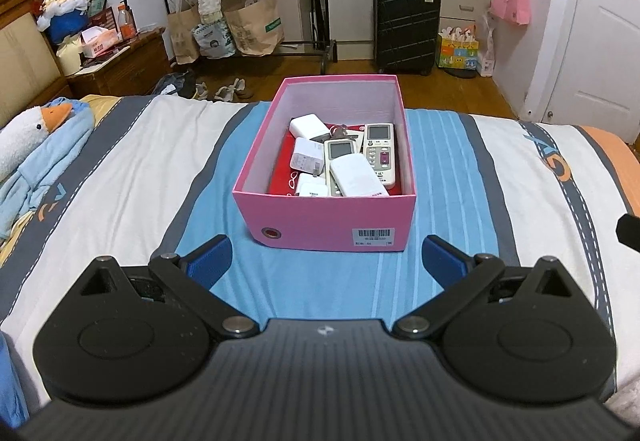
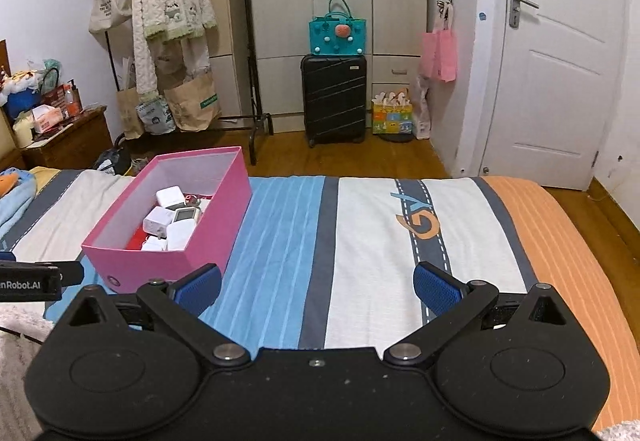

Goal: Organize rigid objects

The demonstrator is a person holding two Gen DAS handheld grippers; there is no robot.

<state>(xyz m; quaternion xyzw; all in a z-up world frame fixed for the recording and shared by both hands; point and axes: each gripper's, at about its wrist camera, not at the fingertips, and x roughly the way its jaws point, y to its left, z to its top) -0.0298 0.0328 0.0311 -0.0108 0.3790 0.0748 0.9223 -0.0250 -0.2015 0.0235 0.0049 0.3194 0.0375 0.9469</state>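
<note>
A: In the left wrist view, the left tool (image 1: 327, 256) hovers low over the blue stripe of the bed (image 1: 120, 169), with its two blue pads spread wide and nothing between them. The pink box (image 1: 324, 197) stands just in front of it, upright, on the bed cover.

B: And the things to organize?

A: They are already inside the box: two remote controls with screens (image 1: 380, 153), one white remote (image 1: 357, 175) lying over them, some white chargers (image 1: 308, 125) and, I think, a bunch of keys (image 1: 339, 130). I see no loose object on the cover, so the task looks almost finished.

B: What can go wrong, then?

A: The box is light cardboard on a soft mattress. If the tool moves forward, a pad may push the near wall, and the box may slide or tip. Also the white remote lies on top of the others, so a knock may shift it.

B: And the right wrist view?

A: The right tool (image 2: 317, 289) is also wide open and holds nothing. The pink box (image 2: 224, 209) is to its left, and its left pad looks very near the box corner. I cannot tell if they touch. The other tool (image 2: 32, 281) is at the left edge, so the two tools may collide if both go toward the box.
</note>
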